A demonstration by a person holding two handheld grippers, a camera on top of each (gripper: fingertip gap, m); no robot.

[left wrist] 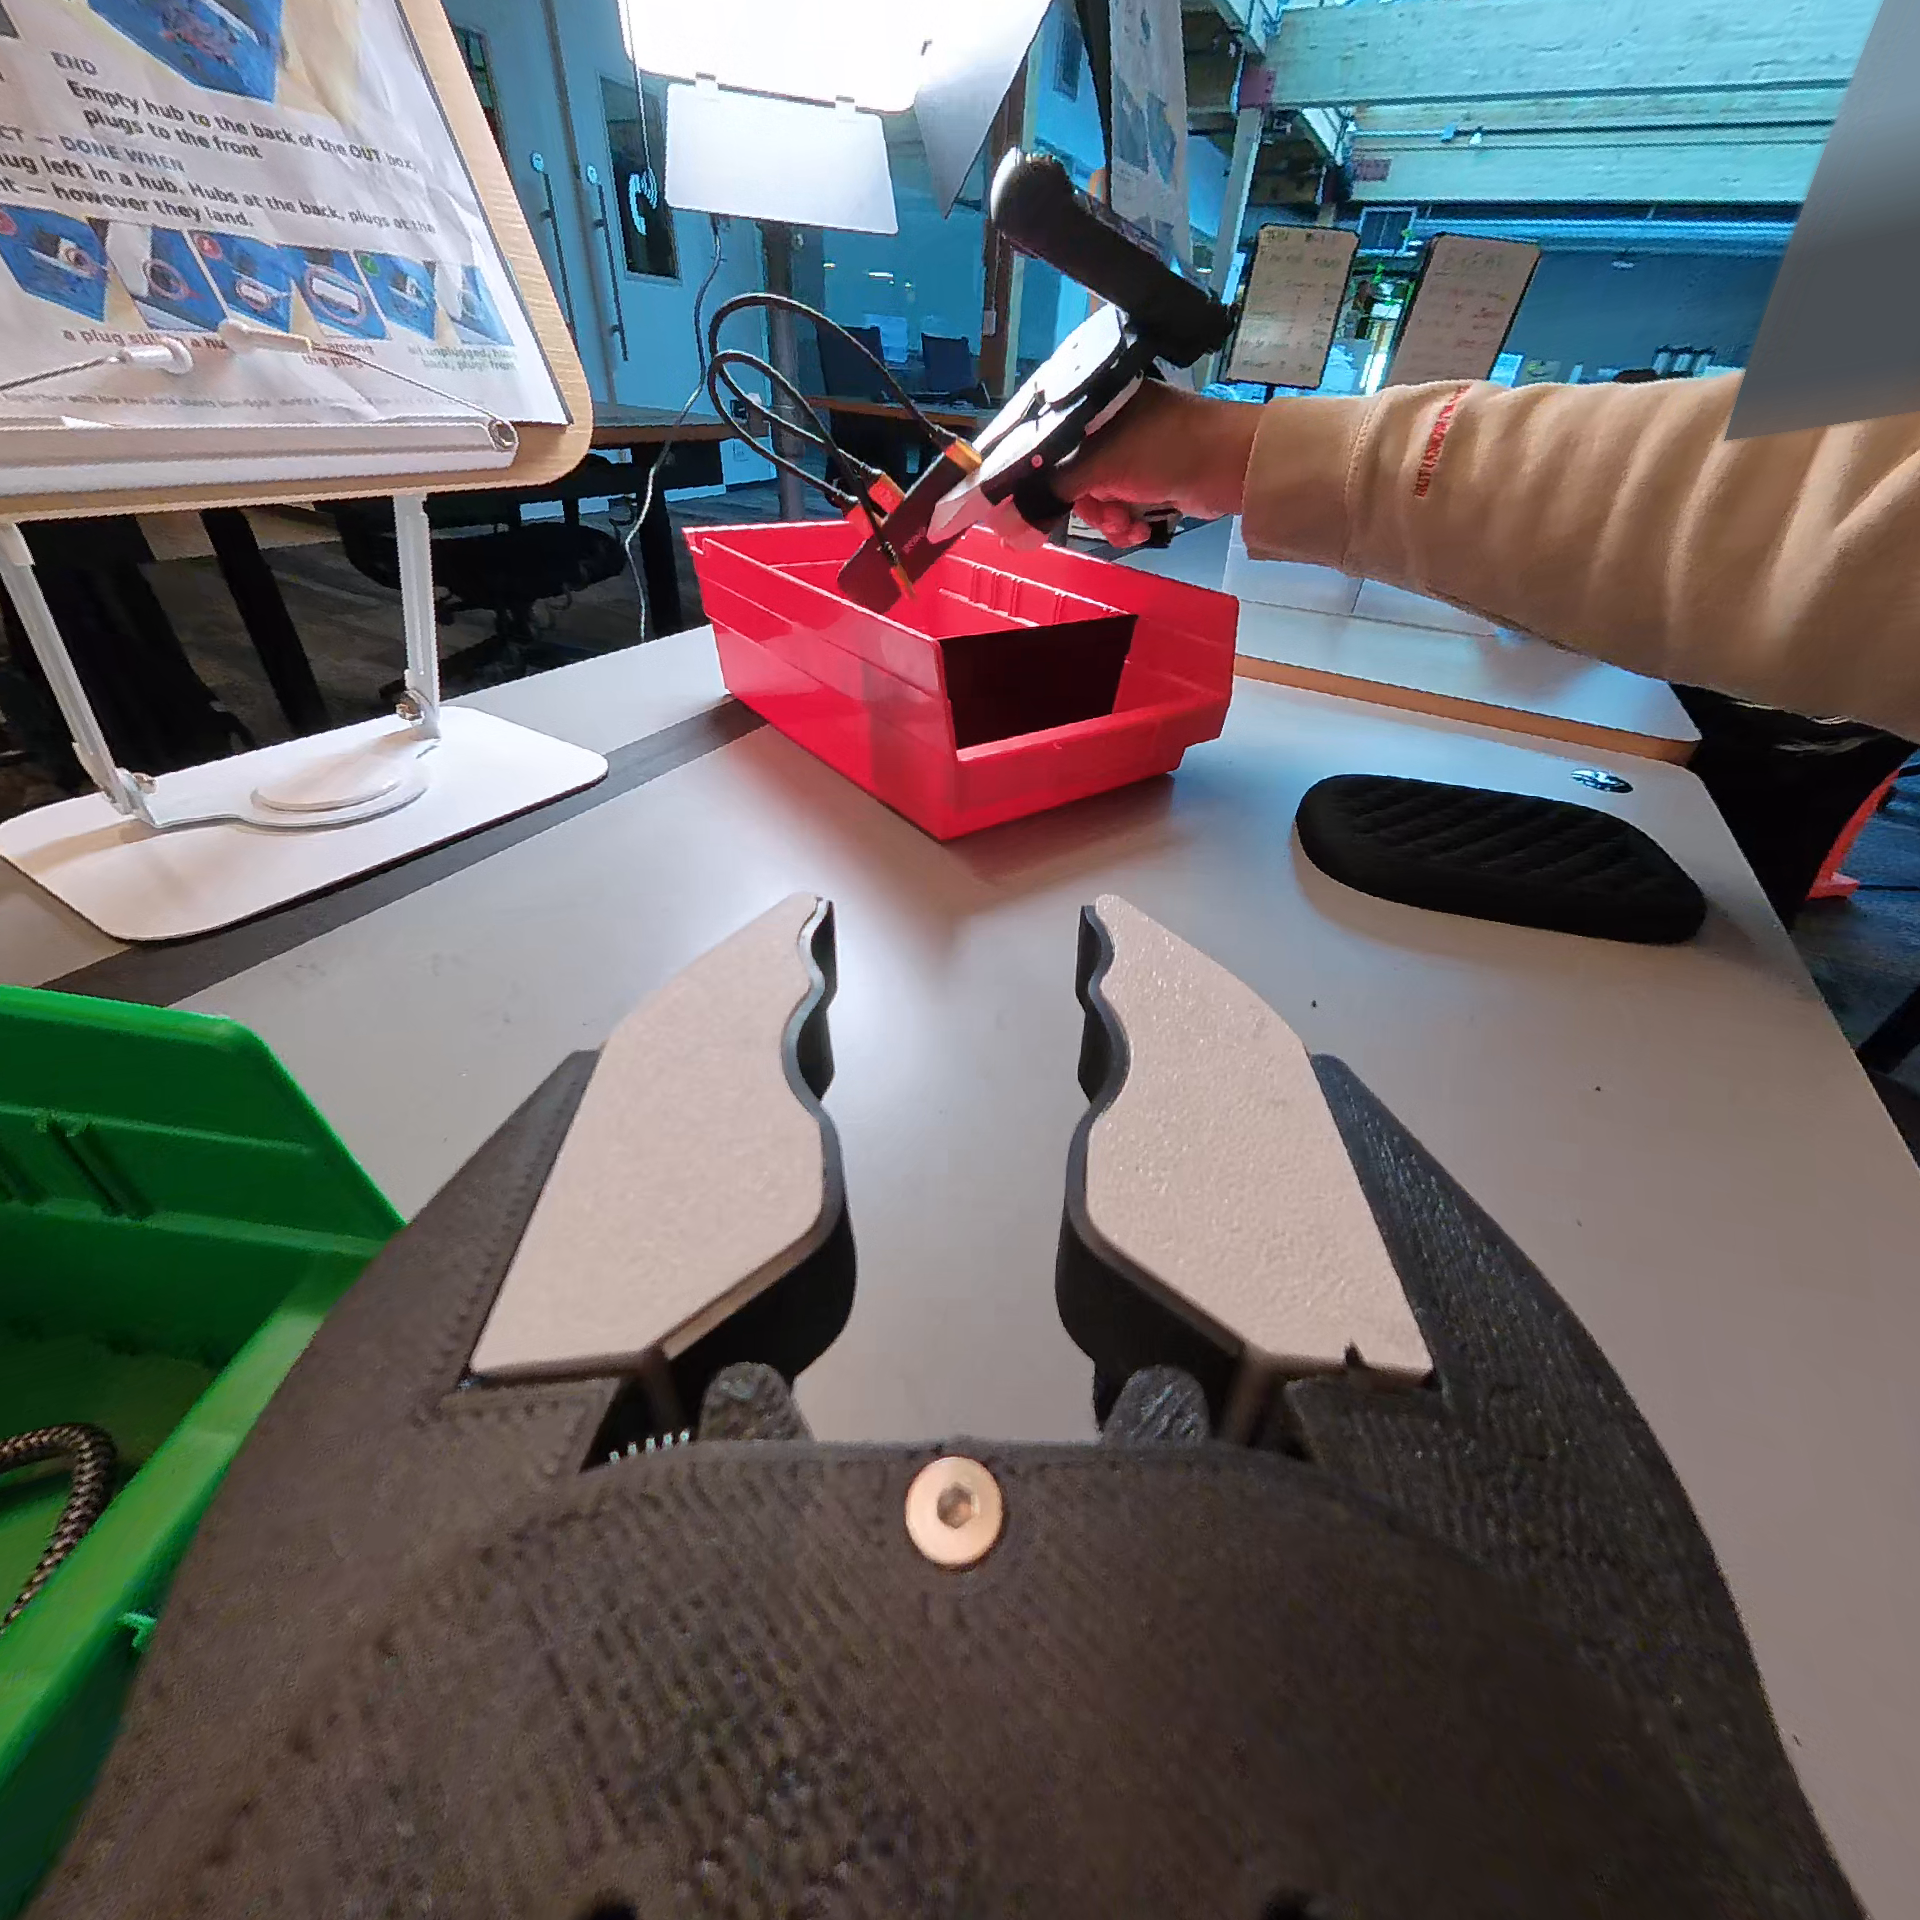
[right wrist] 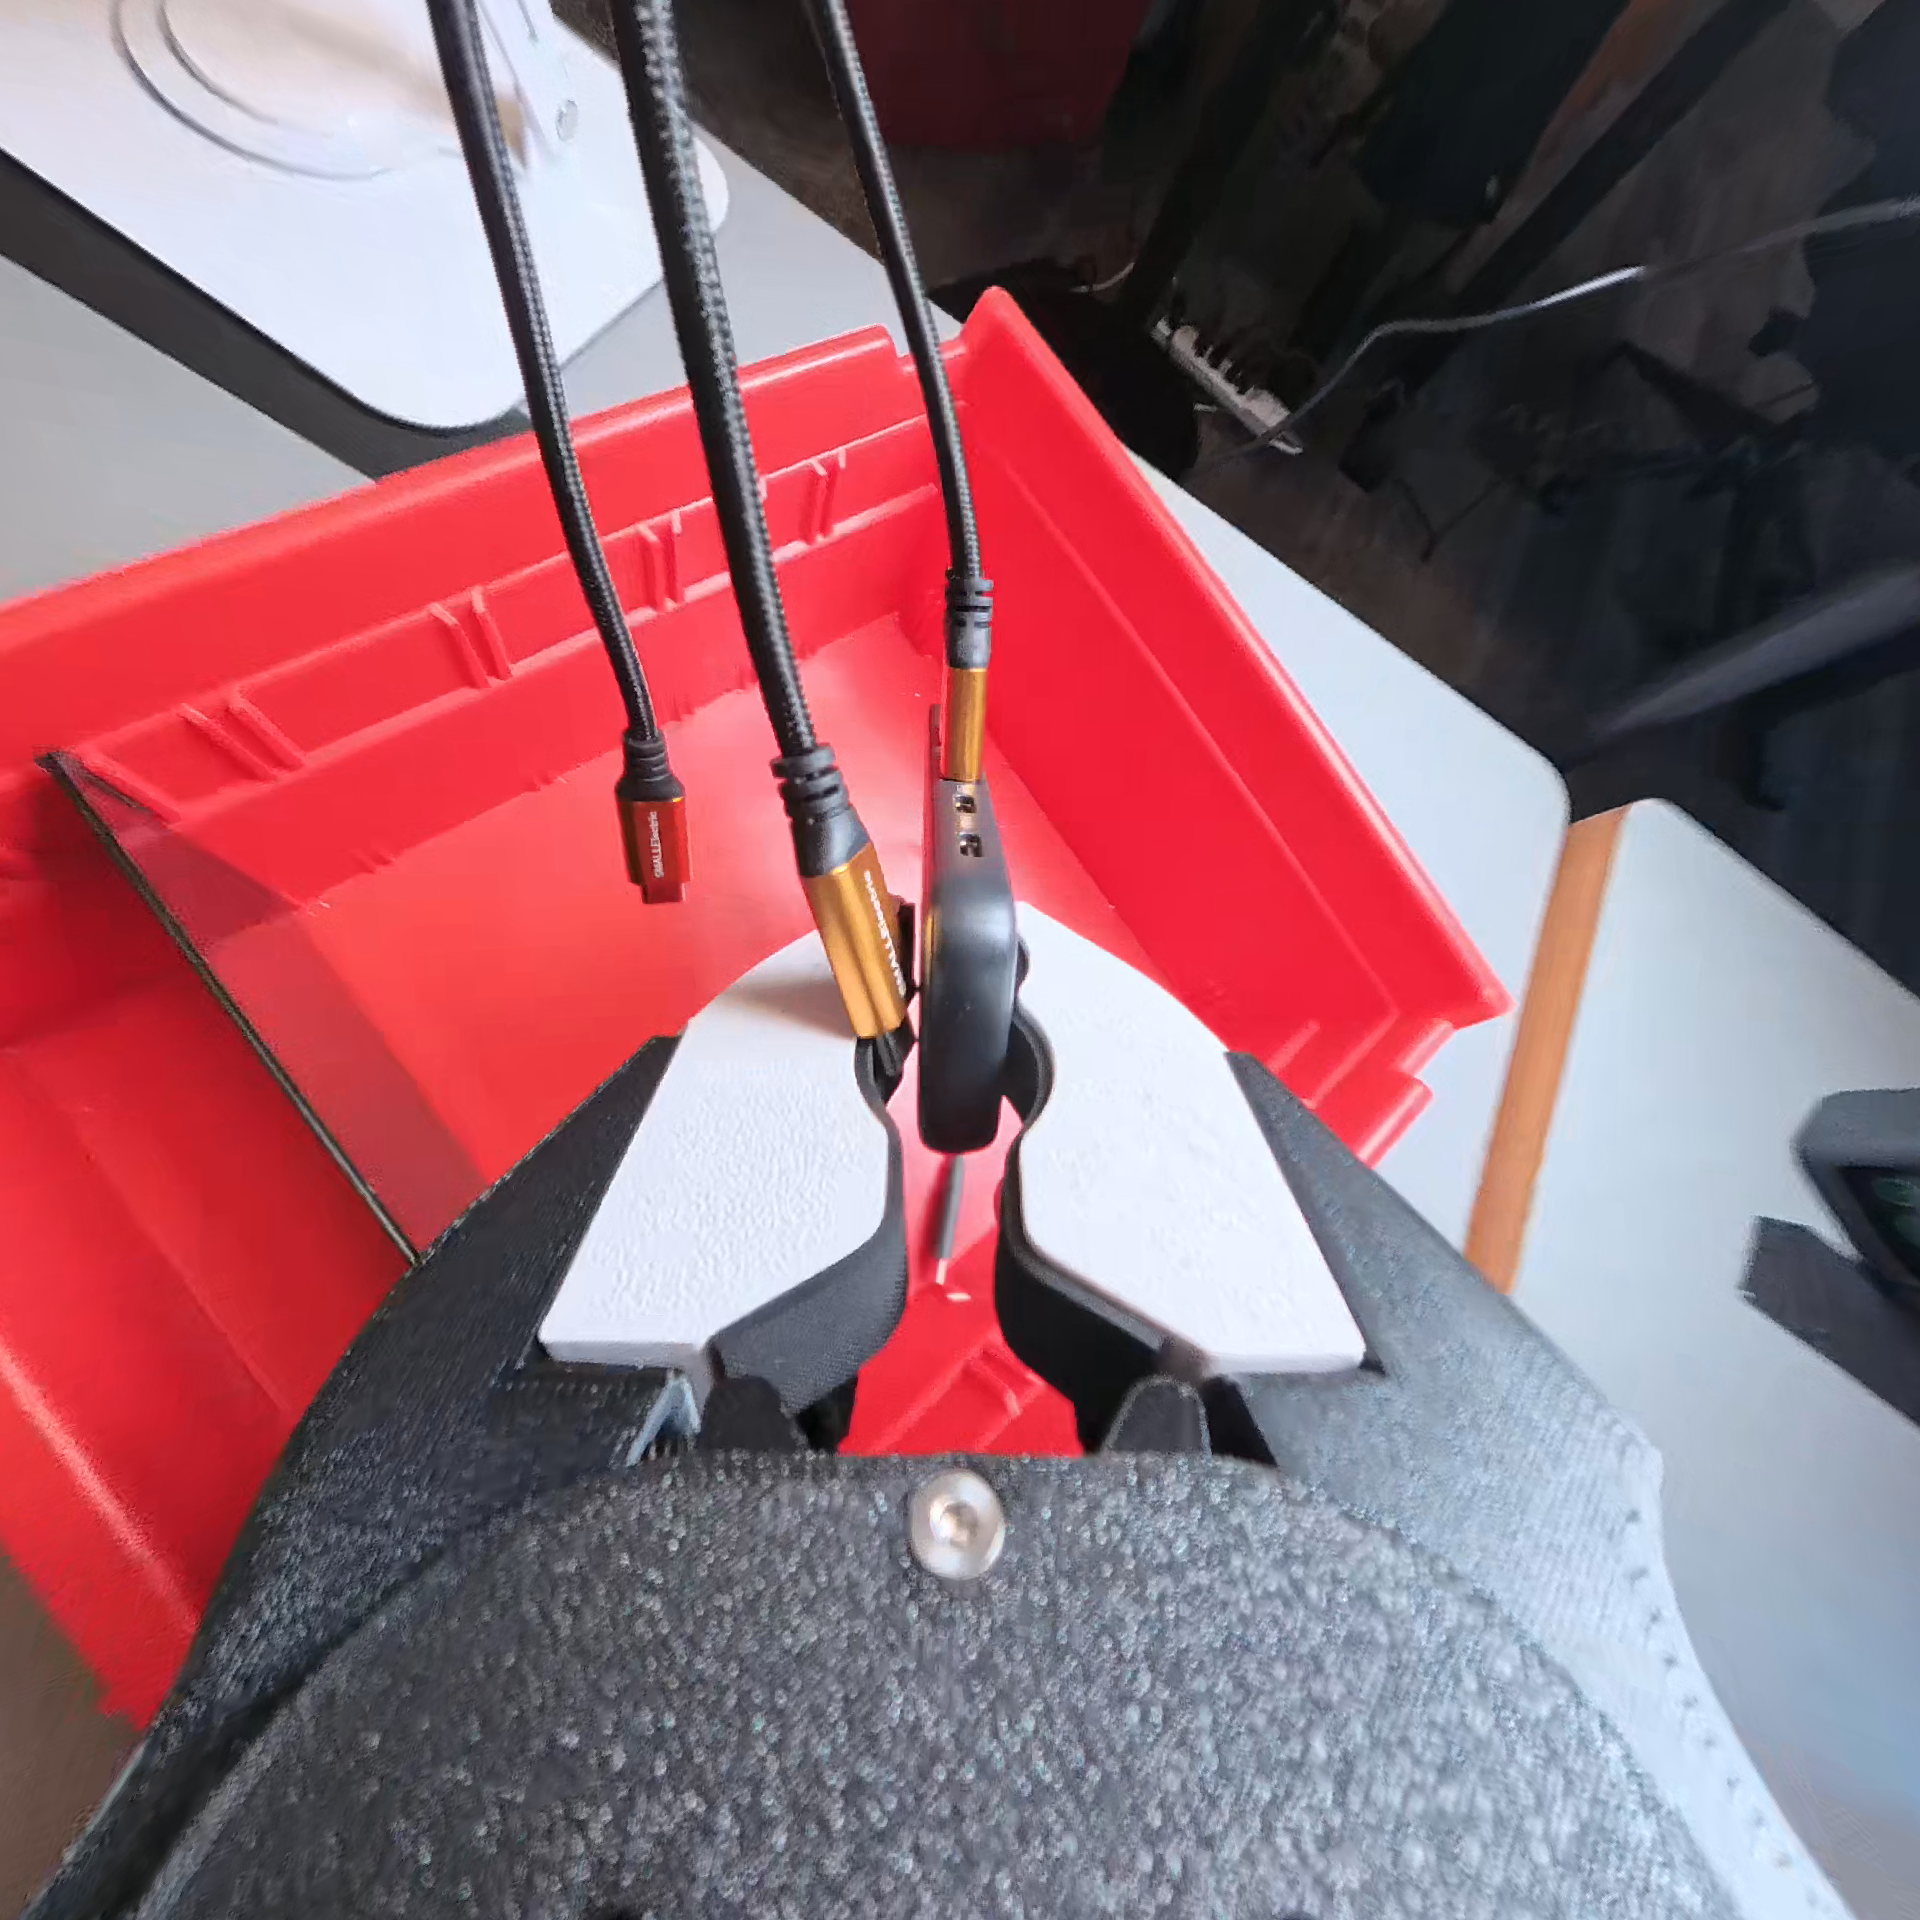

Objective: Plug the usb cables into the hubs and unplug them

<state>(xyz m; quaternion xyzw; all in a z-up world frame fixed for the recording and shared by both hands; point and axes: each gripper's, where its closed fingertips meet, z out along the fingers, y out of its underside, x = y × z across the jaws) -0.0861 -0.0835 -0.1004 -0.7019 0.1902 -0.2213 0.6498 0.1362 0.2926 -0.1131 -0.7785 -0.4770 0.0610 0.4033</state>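
Tabletop (left wrist: 1039,935): grey, red bin (left wrist: 966,769) at 12.
R fingers (right wrist: 961,1049): clamped on hub (right wrist: 966,997), cables (right wrist: 717,416) partly plugged.
L fingers (left wrist: 956,956): apart, empty.
Left: unplug rest.

Hub (right wrist: 966,997) above bin (right wrist: 1195,665) — stand (left wrist: 312,800) left

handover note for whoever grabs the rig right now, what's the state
Left gripper: open, empty, above the table.
Right gripper: shut on the black hub, held over the red bin.
Cables: two gold plugs sit at the hub and look plugged in; a third plug hangs free.
Green bin holds another cable.
Left: unplug the remaining cables and set everything down.
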